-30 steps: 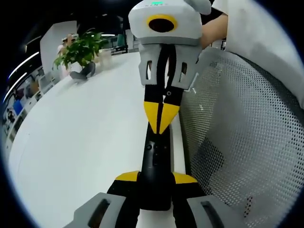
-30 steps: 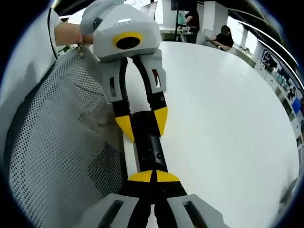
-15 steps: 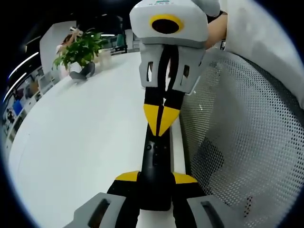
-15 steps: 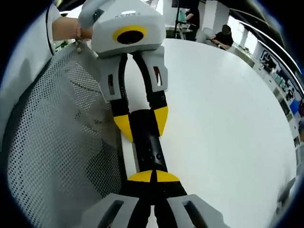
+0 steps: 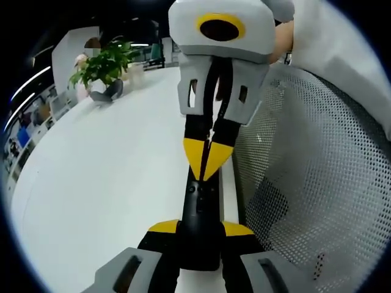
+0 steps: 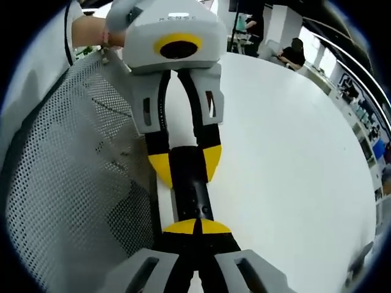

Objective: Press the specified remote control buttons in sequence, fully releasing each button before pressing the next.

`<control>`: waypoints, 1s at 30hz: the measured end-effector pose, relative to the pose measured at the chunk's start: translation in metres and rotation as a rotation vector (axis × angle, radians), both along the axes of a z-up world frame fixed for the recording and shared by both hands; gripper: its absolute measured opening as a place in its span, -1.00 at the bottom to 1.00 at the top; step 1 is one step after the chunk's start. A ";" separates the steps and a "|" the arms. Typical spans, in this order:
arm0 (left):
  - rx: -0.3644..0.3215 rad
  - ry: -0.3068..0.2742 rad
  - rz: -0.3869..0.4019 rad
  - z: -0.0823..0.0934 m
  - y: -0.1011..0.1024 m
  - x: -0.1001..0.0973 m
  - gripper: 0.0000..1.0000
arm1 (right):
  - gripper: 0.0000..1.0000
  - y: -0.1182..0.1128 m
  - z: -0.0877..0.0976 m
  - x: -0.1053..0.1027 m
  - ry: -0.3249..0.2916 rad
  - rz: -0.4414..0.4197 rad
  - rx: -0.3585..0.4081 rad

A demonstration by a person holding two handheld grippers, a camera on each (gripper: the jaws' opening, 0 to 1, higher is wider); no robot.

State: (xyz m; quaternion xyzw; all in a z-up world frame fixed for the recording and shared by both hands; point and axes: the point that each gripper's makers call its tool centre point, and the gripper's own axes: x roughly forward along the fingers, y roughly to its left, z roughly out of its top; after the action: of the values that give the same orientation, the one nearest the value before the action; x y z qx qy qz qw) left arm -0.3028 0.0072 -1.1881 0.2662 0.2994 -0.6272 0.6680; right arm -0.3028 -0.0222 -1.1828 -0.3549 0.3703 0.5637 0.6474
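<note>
The remote control (image 5: pixel 199 210) is one slim black bar, held out along the table (image 5: pixel 110 183) edge beside a mesh chair back (image 5: pixel 311 177). I have my left gripper (image 5: pixel 199 231) clamped on its near end, yellow jaw tips on either side. My right gripper (image 5: pixel 208 160) has its jaws together into a single yellow point, resting on or just above the button face; I cannot tell if it touches.

My worry is the pressing tip sliding off a small button onto its neighbour, since the point is narrow and the remote is held at one end only. A hard push could also lever the remote in the left jaws.

I count one remote, two grippers, one potted plant (image 5: pixel 104 66) at the table's far edge.
</note>
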 end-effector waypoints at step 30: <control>0.002 -0.003 -0.002 0.001 -0.001 -0.001 -0.52 | -1.00 0.013 -0.003 -0.018 0.002 0.082 -0.044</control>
State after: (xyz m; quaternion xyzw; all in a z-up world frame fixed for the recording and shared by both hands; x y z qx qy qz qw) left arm -0.3034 0.0064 -1.1873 0.2679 0.2989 -0.6271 0.6675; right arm -0.3208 -0.0088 -1.1854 -0.3833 0.3684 0.5818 0.6156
